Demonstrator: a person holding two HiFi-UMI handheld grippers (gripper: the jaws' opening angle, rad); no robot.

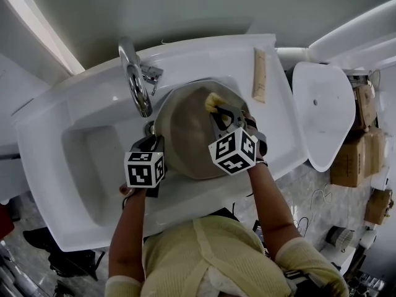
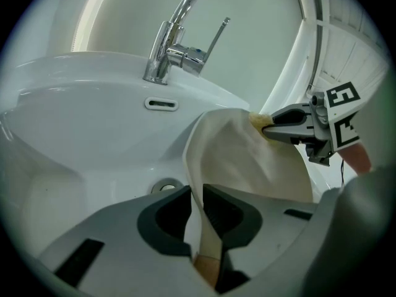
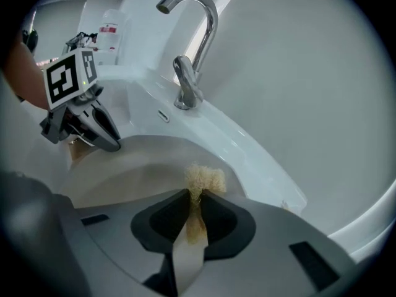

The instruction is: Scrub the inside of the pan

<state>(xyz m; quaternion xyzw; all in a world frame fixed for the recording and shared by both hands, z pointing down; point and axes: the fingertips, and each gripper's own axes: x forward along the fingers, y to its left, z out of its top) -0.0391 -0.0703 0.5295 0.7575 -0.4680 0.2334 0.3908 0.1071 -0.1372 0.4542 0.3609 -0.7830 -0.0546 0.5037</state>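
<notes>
A beige pan (image 1: 185, 135) stands tilted in the white sink (image 1: 93, 159), its inside facing right in the left gripper view. My left gripper (image 1: 154, 142) is shut on the near edge of the pan (image 2: 235, 153), and the rim runs between my jaws (image 2: 197, 212). My right gripper (image 1: 218, 107) is shut on a yellow fibrous scrubber (image 1: 212, 100), which sits against the inside of the pan near its far rim. The right gripper view shows the scrubber (image 3: 204, 179) sticking out past my gripper (image 3: 197, 218) over the pan (image 3: 136, 166), with the left gripper (image 3: 102, 135) opposite.
A chrome faucet (image 1: 136, 79) arches over the basin behind the pan, above the drain (image 2: 166, 186). A tan strip-like object (image 1: 259, 74) lies on the sink's back right ledge. A white toilet lid (image 1: 325, 113) and cardboard boxes (image 1: 356, 159) are to the right.
</notes>
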